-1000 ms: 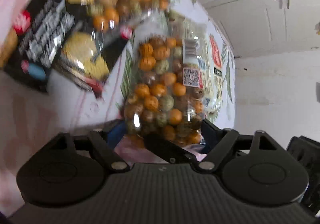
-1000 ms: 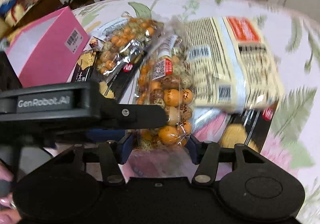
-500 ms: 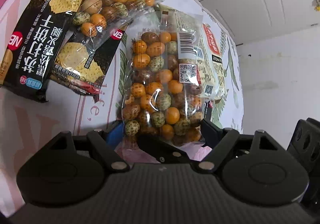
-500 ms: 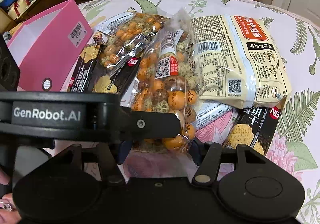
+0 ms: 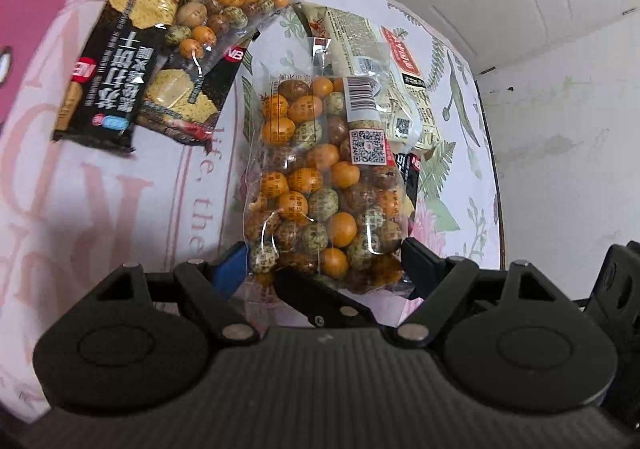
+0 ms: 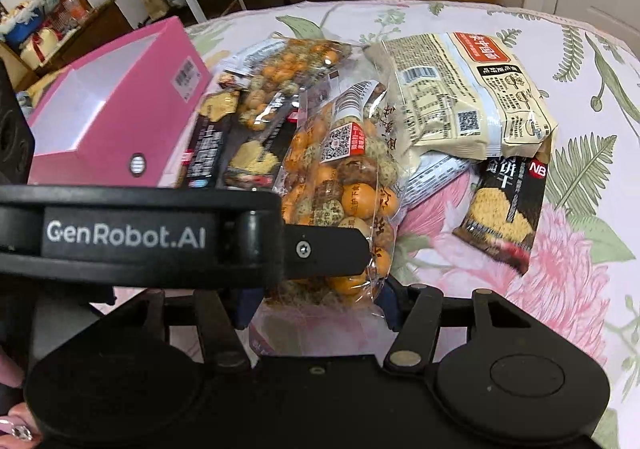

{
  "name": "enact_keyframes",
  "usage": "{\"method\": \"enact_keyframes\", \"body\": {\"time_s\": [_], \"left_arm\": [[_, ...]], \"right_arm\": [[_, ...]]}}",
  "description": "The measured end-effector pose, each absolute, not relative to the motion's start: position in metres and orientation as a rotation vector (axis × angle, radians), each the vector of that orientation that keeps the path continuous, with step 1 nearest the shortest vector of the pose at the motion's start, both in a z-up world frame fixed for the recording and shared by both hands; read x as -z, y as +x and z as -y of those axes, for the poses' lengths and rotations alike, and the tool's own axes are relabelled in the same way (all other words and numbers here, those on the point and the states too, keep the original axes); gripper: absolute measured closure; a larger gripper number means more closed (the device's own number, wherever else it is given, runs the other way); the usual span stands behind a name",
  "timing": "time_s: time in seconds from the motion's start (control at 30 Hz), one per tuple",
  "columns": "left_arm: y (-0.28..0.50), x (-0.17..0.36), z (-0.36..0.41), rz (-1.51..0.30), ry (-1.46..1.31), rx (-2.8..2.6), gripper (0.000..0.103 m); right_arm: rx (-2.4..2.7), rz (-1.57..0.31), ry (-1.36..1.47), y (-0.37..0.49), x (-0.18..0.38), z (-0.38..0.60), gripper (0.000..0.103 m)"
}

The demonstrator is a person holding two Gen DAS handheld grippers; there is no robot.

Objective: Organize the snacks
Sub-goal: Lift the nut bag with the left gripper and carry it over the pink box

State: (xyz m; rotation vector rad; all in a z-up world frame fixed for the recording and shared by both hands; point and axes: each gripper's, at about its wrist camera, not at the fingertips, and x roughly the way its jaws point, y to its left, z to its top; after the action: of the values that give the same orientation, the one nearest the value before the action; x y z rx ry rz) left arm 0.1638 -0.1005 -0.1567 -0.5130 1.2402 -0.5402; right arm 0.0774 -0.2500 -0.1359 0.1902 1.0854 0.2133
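Presently the clear bag of coated nuts (image 5: 326,185) is the landmark: it stands lifted off the floral tablecloth (image 6: 580,257), its lower end pinched between the jaws of both the left gripper (image 5: 324,269) and the right gripper (image 6: 316,295), the right's having just been opening slightly with the bag between them. Beyond the bag lies a cream noodle packet (image 6: 468,89), partly overlapping a black cracker packet (image 6: 504,205) to its right. Left of the bag, two more black cracker packets (image 5: 108,85) and a second nut bag (image 5: 224,9) lie stacked, near the pink open box (image 6: 112,109). Bare cloth remains right of the bag, toward the table edge. Bag contents: orange, green and brown balls; barcode and QR labels face up.
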Motion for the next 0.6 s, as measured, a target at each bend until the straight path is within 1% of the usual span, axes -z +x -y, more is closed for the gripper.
{"method": "enact_keyframes", "body": {"time_s": [0.1,0.3,0.43,0.6], "left_arm": [[0.153,0.148,0.092,-1.215,-0.505,0.536,0.022],[0.119,0.126,0.072,-1.2,-0.481,0.51,0.022],[0.096,0.099,0.052,-1.15,-0.475,0.495,0.022],[0.085,0.069,0.016,-1.087,-0.524,0.491,0.022]], "right_arm": [[-0.238,-1.04,0.187,0.061,0.127,0.244,0.04],[-0.27,-1.023,0.21,0.036,0.115,0.23,0.04],[-0.305,-0.982,0.189,0.016,0.09,0.213,0.04],[-0.338,-0.939,0.121,0.012,0.057,0.185,0.04]]}}
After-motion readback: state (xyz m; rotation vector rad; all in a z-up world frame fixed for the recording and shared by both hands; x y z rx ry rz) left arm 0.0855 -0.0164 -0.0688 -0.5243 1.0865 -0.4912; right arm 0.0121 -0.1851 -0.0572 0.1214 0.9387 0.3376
